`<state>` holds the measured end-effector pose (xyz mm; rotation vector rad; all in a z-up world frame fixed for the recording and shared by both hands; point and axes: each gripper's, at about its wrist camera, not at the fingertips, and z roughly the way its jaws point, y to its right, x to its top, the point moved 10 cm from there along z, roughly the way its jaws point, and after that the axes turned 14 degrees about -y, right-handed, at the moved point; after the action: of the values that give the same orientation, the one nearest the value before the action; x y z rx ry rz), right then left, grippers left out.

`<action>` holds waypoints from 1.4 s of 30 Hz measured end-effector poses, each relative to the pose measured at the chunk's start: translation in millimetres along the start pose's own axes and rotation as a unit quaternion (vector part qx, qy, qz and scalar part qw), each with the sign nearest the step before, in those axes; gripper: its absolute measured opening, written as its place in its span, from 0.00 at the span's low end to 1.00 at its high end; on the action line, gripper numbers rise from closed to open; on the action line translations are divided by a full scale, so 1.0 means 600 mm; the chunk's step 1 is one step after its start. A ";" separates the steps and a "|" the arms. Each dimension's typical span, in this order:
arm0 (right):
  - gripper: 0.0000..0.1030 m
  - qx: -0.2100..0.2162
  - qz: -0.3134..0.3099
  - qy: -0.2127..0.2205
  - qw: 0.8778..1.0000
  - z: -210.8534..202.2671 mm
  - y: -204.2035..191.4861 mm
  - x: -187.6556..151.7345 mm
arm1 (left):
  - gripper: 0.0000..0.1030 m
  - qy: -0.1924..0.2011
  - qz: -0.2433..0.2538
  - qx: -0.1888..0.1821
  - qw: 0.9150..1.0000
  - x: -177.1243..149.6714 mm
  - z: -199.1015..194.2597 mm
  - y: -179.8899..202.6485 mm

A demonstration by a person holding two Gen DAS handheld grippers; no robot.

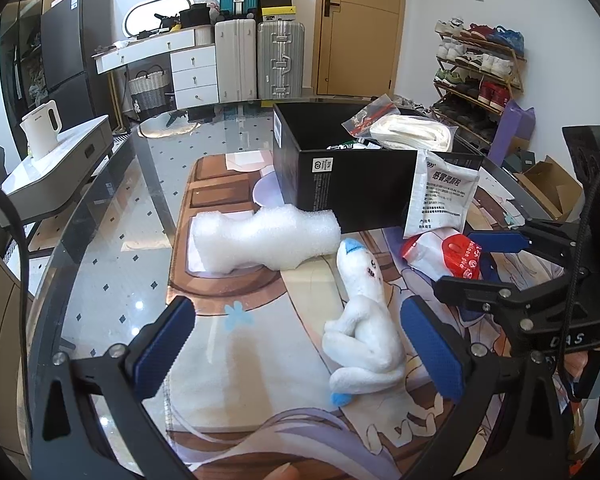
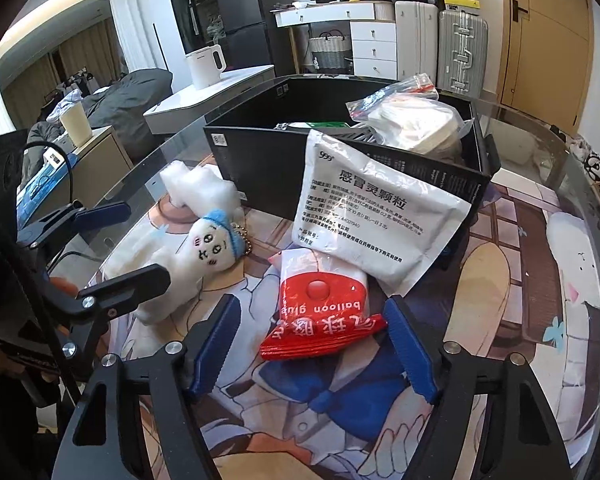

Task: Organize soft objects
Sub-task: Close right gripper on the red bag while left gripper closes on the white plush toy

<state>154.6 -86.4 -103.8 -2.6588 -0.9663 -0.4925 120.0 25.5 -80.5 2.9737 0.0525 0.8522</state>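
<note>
Left wrist view: the left claw [image 1: 296, 350] stands wide around the white plush toy [image 1: 364, 320] on the tabletop [image 1: 112, 208]; white foam [image 1: 266, 238] lies beyond, touching the black box [image 1: 340, 184].

Right wrist view: the right claw [image 2: 314, 346] gapes around a red "balloon glue" packet [image 2: 322, 316]; a "999" sachet [image 2: 374, 212] leans on the box, which holds a zip bag [image 2: 404, 112].

The white sachet [image 2: 374, 216] is showing "999" and "感冒灵颗粒"; the red-and-white packet [image 2: 322, 320] is reading "balloon glue"
</note>
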 end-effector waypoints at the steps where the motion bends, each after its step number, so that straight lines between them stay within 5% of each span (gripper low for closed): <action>1: 0.73 -0.002 -0.001 -0.002 1.000 0.002 0.000 0.002 | 1.00 0.000 0.000 0.000 1.000 0.000 0.000 0.000; 17: 0.45 -0.009 -0.027 -0.003 1.000 -0.003 -0.016 -0.019 | 1.00 -0.008 0.004 0.004 1.000 -0.003 0.004 0.004; 26: 0.43 0.024 -0.018 0.012 0.999 -0.020 -0.019 -0.028 | 1.00 -0.015 0.021 0.005 1.000 -0.006 0.008 0.018; 42: 0.43 0.022 -0.026 0.040 0.999 -0.053 -0.025 -0.026 | 0.98 -0.038 0.046 0.003 0.998 -0.009 0.017 0.039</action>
<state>126.3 -95.9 -79.1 -2.5600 -1.0138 -0.5795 121.2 1.5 -91.0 3.0321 -0.0858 0.7472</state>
